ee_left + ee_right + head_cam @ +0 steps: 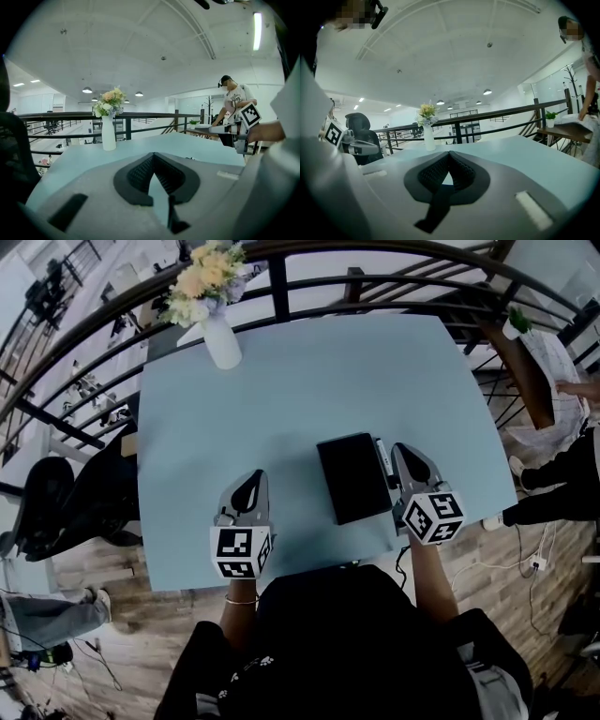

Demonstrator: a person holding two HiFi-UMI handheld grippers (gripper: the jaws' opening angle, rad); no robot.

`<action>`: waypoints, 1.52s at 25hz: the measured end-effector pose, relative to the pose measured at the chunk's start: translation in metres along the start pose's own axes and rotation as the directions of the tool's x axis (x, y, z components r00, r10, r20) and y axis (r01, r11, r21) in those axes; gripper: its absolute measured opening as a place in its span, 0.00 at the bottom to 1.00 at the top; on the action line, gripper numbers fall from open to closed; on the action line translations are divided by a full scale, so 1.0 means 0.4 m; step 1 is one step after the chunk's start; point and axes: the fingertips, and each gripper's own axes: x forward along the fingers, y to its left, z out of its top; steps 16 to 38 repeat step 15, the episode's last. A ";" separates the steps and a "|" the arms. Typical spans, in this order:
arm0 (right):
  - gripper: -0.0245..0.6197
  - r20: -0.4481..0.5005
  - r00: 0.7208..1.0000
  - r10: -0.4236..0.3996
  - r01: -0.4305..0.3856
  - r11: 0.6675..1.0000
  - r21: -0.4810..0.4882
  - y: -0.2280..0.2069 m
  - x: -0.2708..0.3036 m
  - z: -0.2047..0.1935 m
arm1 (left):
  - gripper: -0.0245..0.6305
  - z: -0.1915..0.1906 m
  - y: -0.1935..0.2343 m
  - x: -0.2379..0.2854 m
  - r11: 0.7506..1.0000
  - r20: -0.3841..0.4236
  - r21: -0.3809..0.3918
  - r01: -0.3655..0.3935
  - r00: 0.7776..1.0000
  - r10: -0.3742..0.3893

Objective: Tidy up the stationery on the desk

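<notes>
A black rectangular case (pixel 353 476) lies flat on the light blue desk (pixel 309 381), near its front edge. A slim white-and-black pen (pixel 383 461) lies along the case's right side. My right gripper (pixel 405 452) hovers just right of the pen, jaws shut with nothing in them. My left gripper (pixel 251 480) is left of the case, apart from it, also shut and empty. In the left gripper view the jaw tips of the left gripper (pixel 153 156) meet. The right gripper (pixel 449 153) looks the same in its own view. Case and pen are hidden in both gripper views.
A white vase of flowers (pixel 222 341) stands at the desk's far left corner. A dark railing (pixel 375 282) curves behind the desk. A black chair (pixel 56 502) sits at the left. A side table with a small plant (pixel 514 324) and a person are at the right.
</notes>
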 end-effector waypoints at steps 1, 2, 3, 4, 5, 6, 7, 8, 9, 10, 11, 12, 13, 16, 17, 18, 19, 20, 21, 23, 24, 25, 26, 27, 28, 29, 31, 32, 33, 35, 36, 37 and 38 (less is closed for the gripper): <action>0.05 0.001 1.000 -0.001 0.001 1.000 0.002 -0.003 -0.002 0.000 | 0.03 -0.002 -0.003 0.002 1.000 -0.001 0.000 0.003 1.000 -0.003; 0.05 0.002 1.000 -0.002 0.002 1.000 0.004 -0.006 -0.005 0.001 | 0.03 -0.002 -0.006 0.004 1.000 -0.001 0.000 0.006 1.000 -0.006; 0.05 0.003 1.000 -0.004 0.004 1.000 0.006 -0.009 -0.007 0.001 | 0.03 0.000 -0.009 0.007 1.000 0.001 0.000 0.009 1.000 -0.009; 0.05 0.003 1.000 -0.007 0.007 1.000 0.006 -0.012 -0.010 0.002 | 0.03 0.001 -0.012 0.009 1.000 0.002 0.000 0.012 1.000 -0.012; 0.05 0.004 1.000 -0.009 0.009 1.000 0.007 -0.015 -0.012 0.002 | 0.03 0.001 -0.015 0.012 1.000 0.002 0.000 0.015 1.000 -0.015; 0.05 0.004 1.000 -0.012 0.012 1.000 0.008 -0.018 -0.015 0.003 | 0.03 0.000 -0.019 0.014 1.000 0.001 0.000 0.018 1.000 -0.018; 0.05 0.004 1.000 -0.014 0.014 1.000 0.010 -0.022 -0.018 0.003 | 0.03 0.000 -0.022 0.017 1.000 0.000 0.001 0.020 1.000 -0.020; 0.05 0.005 1.000 -0.016 0.016 1.000 0.011 -0.025 -0.021 0.003 | 0.03 0.000 -0.025 0.018 1.000 -0.001 0.001 0.023 1.000 -0.023; 0.05 0.005 1.000 -0.018 0.018 1.000 0.011 -0.027 -0.023 0.004 | 0.03 0.000 -0.028 0.020 1.000 -0.001 0.002 0.024 1.000 -0.024; 0.05 0.005 1.000 -0.019 0.019 1.000 0.011 -0.029 -0.023 0.005 | 0.03 0.000 -0.029 0.022 1.000 -0.001 0.002 0.025 1.000 -0.025; 0.05 0.005 1.000 -0.019 0.019 1.000 0.011 -0.030 -0.023 0.005 | 0.03 0.000 -0.029 0.024 1.000 -0.001 0.001 0.025 1.000 -0.025; 0.05 0.006 1.000 -0.019 0.019 1.000 0.011 -0.032 -0.022 0.006 | 0.03 0.000 -0.028 0.026 1.000 -0.001 0.000 0.024 1.000 -0.024; 0.05 0.006 1.000 -0.019 0.019 1.000 0.011 -0.033 -0.020 0.006 | 0.03 0.000 -0.028 0.028 1.000 -0.001 -0.001 0.024 1.000 -0.024; 0.05 0.006 1.000 -0.020 0.020 1.000 0.010 -0.035 -0.017 0.006 | 0.03 0.001 -0.025 0.032 1.000 0.000 -0.003 0.024 1.000 -0.024; 0.05 0.006 1.000 -0.020 0.020 1.000 0.010 -0.035 -0.017 0.006 | 0.03 0.001 -0.025 0.032 1.000 0.000 -0.003 0.024 1.000 -0.024; 0.05 0.006 1.000 -0.020 0.020 1.000 0.010 -0.035 -0.017 0.006 | 0.03 0.001 -0.025 0.032 1.000 0.000 -0.003 0.024 1.000 -0.024; 0.05 0.006 1.000 -0.020 0.020 1.000 0.010 -0.035 -0.017 0.006 | 0.03 0.001 -0.025 0.032 1.000 0.000 -0.003 0.024 1.000 -0.024; 0.05 0.006 1.000 -0.020 0.020 1.000 0.010 -0.035 -0.017 0.006 | 0.03 0.001 -0.025 0.032 1.000 0.000 -0.003 0.024 1.000 -0.024; 0.05 0.006 1.000 -0.020 0.020 1.000 0.010 -0.035 -0.017 0.006 | 0.03 0.001 -0.025 0.032 1.000 0.000 -0.003 0.024 1.000 -0.024; 0.05 0.006 1.000 -0.020 0.020 1.000 0.010 -0.035 -0.017 0.006 | 0.03 0.001 -0.025 0.032 1.000 0.000 -0.003 0.024 1.000 -0.024; 0.05 0.006 1.000 -0.020 0.020 1.000 0.010 -0.035 -0.017 0.006 | 0.03 0.001 -0.025 0.032 1.000 0.000 -0.003 0.024 1.000 -0.024; 0.05 0.006 1.000 -0.020 0.020 1.000 0.010 -0.035 -0.017 0.006 | 0.03 0.001 -0.025 0.032 1.000 0.000 -0.003 0.024 1.000 -0.024; 0.05 0.006 1.000 -0.020 0.020 1.000 0.010 -0.035 -0.017 0.006 | 0.03 0.001 -0.025 0.032 1.000 0.000 -0.003 0.024 1.000 -0.024; 0.05 0.006 1.000 -0.020 0.020 1.000 0.010 -0.035 -0.017 0.006 | 0.03 0.001 -0.025 0.032 1.000 0.000 -0.003 0.024 1.000 -0.024; 0.05 0.006 1.000 -0.020 0.020 1.000 0.010 -0.035 -0.017 0.006 | 0.03 0.001 -0.025 0.032 1.000 0.000 -0.003 0.024 1.000 -0.024; 0.05 0.006 1.000 -0.020 0.020 1.000 0.010 -0.035 -0.017 0.006 | 0.03 0.001 -0.025 0.032 1.000 0.000 -0.003 0.024 1.000 -0.024; 0.05 0.006 1.000 -0.020 0.020 1.000 0.010 -0.035 -0.017 0.006 | 0.03 0.001 -0.025 0.032 1.000 0.000 -0.003 0.024 1.000 -0.024; 0.05 0.006 1.000 -0.020 0.020 1.000 0.010 -0.035 -0.017 0.006 | 0.03 0.001 -0.025 0.032 1.000 0.000 -0.003 0.024 1.000 -0.024; 0.05 0.006 1.000 -0.020 0.020 1.000 0.010 -0.035 -0.017 0.006 | 0.03 0.001 -0.025 0.032 1.000 0.000 -0.003 0.024 1.000 -0.024; 0.05 0.006 1.000 -0.020 0.020 1.000 0.010 -0.035 -0.017 0.006 | 0.03 0.001 -0.025 0.032 1.000 0.000 -0.003 0.024 1.000 -0.024; 0.05 0.006 1.000 -0.020 0.020 1.000 0.010 -0.035 -0.017 0.006 | 0.03 0.001 -0.025 0.032 1.000 0.000 -0.003 0.024 1.000 -0.024; 0.05 0.006 1.000 -0.020 0.020 1.000 0.010 -0.035 -0.017 0.006 | 0.03 0.001 -0.025 0.032 1.000 0.000 -0.003 0.024 1.000 -0.024; 0.05 0.006 1.000 -0.020 0.020 1.000 0.010 -0.035 -0.017 0.006 | 0.03 0.001 -0.025 0.032 1.000 0.000 -0.003 0.024 1.000 -0.024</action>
